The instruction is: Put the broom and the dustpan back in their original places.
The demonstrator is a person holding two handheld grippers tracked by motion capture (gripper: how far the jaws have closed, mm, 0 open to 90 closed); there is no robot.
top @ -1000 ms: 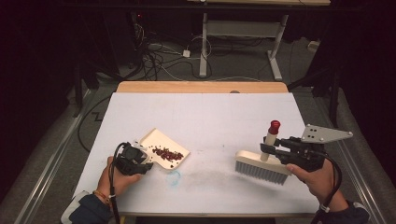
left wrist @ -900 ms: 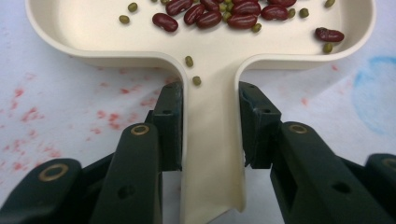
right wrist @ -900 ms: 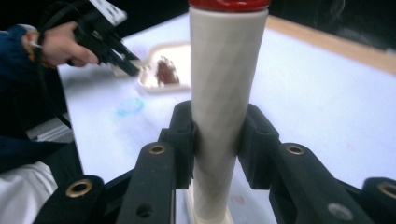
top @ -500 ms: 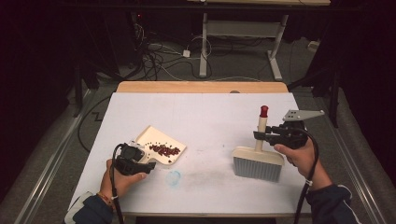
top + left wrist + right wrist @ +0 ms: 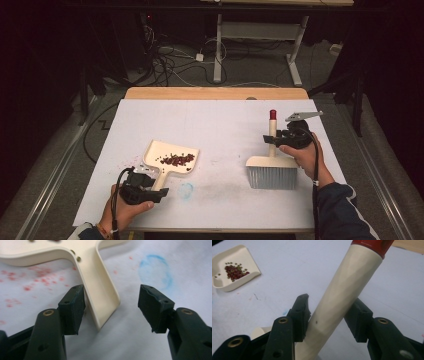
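Right tongs pinch the brush handle, bristles resting on the tabletop. Left tongs spread around the dustpan handle, probably releasing; beans lie inside the pan.

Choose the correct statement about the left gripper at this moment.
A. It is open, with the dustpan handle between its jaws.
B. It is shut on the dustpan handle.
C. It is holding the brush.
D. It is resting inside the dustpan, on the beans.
A. In the left gripper view, the left gripper has its jaws spread wide, and the cream dustpan handle lies between them, close to one jaw and clear of the other.
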